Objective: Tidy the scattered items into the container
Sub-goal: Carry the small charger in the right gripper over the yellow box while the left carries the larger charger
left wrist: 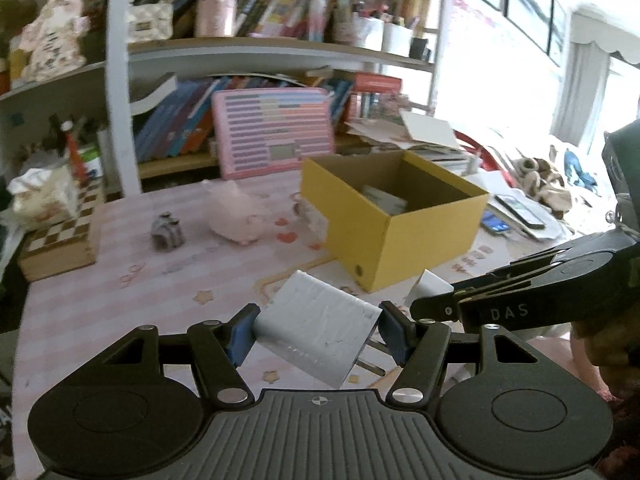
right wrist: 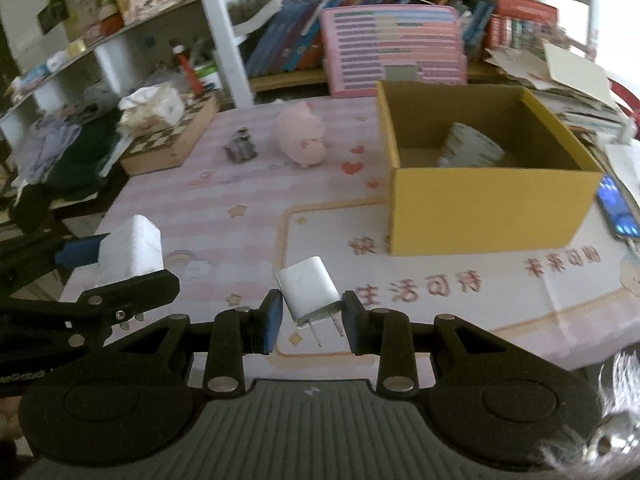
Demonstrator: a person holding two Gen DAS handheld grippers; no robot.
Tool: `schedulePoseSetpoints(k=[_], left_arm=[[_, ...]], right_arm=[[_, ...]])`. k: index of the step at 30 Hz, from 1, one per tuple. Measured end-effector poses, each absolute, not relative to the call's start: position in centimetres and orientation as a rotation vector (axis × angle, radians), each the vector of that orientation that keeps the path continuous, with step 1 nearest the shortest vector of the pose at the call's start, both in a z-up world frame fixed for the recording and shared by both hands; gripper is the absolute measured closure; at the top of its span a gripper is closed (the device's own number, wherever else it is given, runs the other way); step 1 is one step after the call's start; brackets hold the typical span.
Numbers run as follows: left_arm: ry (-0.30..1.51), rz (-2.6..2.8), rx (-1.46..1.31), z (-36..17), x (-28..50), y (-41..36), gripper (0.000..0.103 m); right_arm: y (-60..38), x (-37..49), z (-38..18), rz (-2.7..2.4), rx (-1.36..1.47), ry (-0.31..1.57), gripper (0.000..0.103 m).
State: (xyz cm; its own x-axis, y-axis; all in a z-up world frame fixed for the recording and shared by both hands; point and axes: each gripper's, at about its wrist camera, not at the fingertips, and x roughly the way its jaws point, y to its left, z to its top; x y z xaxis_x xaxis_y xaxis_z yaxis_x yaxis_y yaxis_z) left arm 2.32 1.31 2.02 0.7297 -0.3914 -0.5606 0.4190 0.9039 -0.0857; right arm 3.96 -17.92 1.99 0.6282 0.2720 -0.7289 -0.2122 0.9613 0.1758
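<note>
While both chargers hung clear of the pink striped mat [right wrist: 240, 216], your left gripper [left wrist: 316, 330] was clamped on the large white wall charger [left wrist: 316, 328], its blue pads [left wrist: 240, 334] pressing either side and the prongs pointing down to the right. Your right gripper [right wrist: 310, 316] was gripping the small white plug adapter [right wrist: 308, 290] the same way, prongs angled down toward the camera. In the right wrist view the big charger [right wrist: 130, 248] sat off to the left, well apart from the small one. Ahead of both stood the yellow cardboard box [right wrist: 488, 208], open at the top, with a white rounded item [right wrist: 470, 150] already lying inside; what it was, you couldn't tell. Further back on the mat, the pink pig toy [right wrist: 302, 136] lay just beside a small grey figure [right wrist: 240, 146]. A wooden chessboard box [right wrist: 172, 140] sat at the mat's left edge, and a phone [right wrist: 618, 212] with a lit screen rested just right of the box. Behind everything, a pink striped case [right wrist: 394, 48] leaned against the crowded bookshelf [left wrist: 256, 52].
</note>
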Motion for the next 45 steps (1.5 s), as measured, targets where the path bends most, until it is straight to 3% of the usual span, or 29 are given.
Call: schedulePoseSetpoints(k=[19, 45], left_arm=[[0.600, -0.528, 0.100, 2.6, 5.4, -5.7, 0.039], [0.569, -0.444, 0.114, 3.6, 17.4, -16.5, 0.039]], right_arm=[[-25.0, 5.4, 2.0, 0.211, 0.101, 0.837, 0.073], [-34.0, 18.8, 4.1, 0.305, -0.041, 0.699, 0.073]])
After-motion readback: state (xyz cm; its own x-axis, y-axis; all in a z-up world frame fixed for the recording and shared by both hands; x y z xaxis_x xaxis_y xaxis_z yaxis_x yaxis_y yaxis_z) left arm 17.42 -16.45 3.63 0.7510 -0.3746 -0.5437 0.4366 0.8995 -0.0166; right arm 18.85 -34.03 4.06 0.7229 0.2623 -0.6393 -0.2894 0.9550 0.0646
